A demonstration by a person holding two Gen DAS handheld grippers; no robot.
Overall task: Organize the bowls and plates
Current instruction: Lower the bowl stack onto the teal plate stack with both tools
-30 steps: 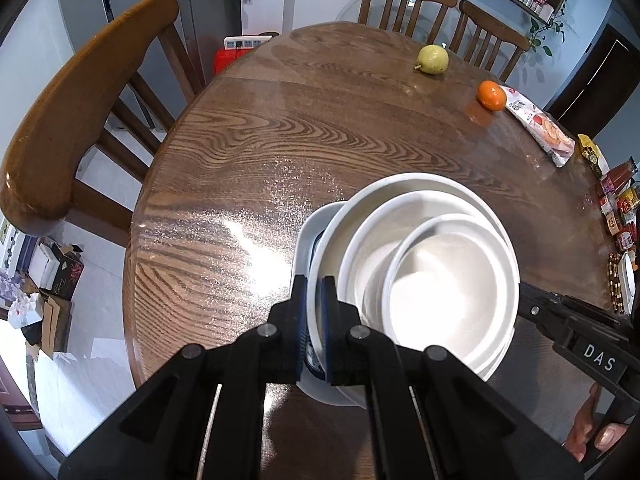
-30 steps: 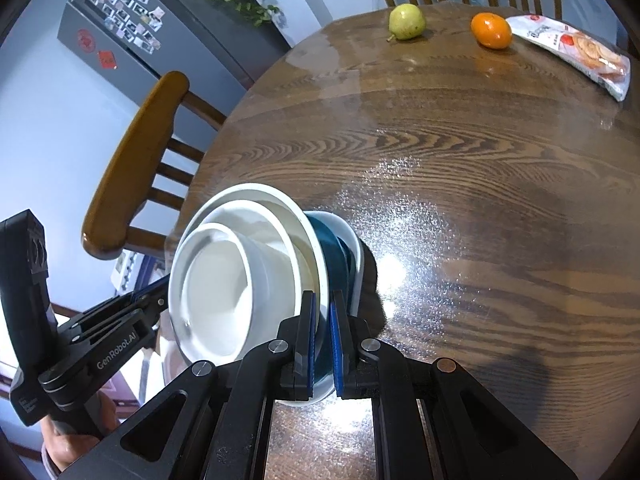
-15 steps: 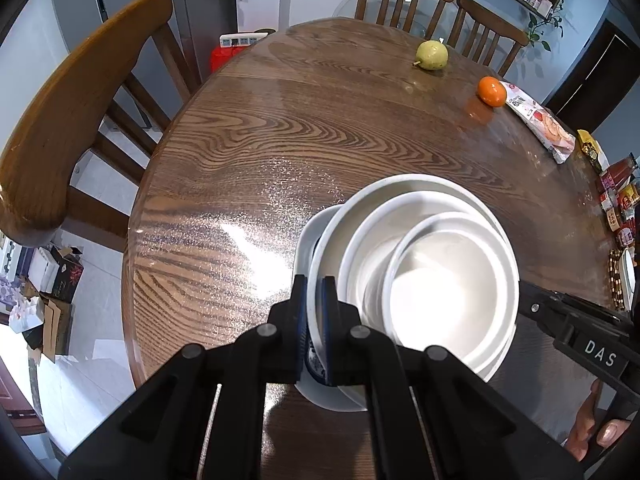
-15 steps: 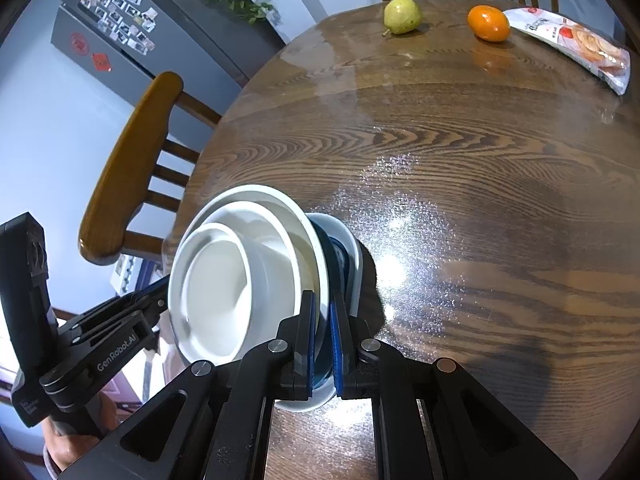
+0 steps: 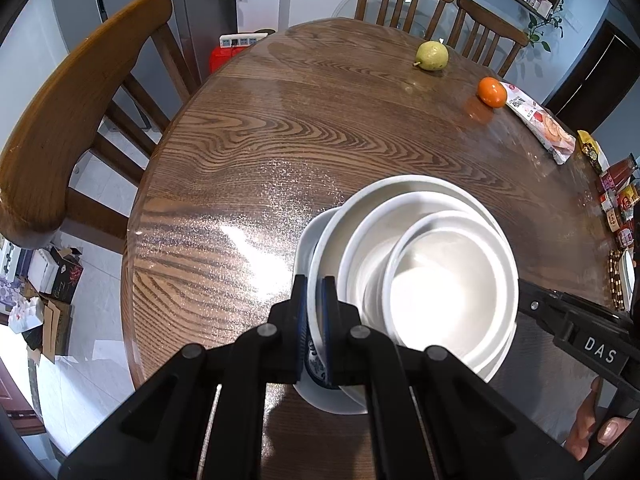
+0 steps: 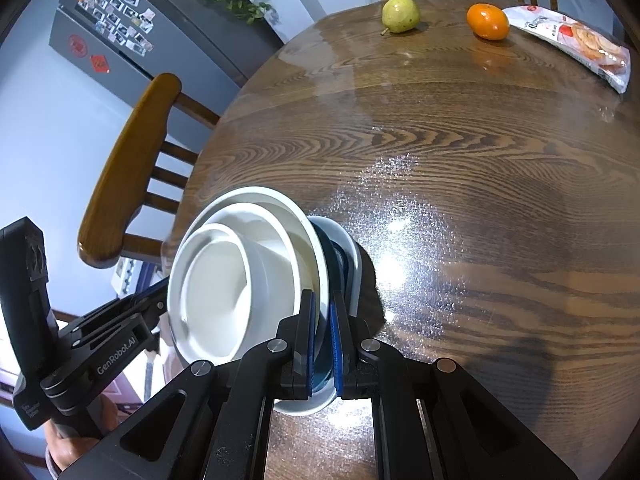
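Nothing has really moved since the earlier frames: the stack (image 5: pixel 424 280) of three nested white bowls on two plates sits in the same place near the table (image 5: pixel 280 140) edge. Both the left gripper (image 5: pixel 315 320) and right gripper (image 6: pixel 323 340) stay pinched on its rim from opposite sides. Stacking looks finished; I judge only carrying it away is left.

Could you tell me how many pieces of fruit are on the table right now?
2. A green pear sits near the table's far edge, and an orange lies to its right, beside a snack packet. None appear hidden.
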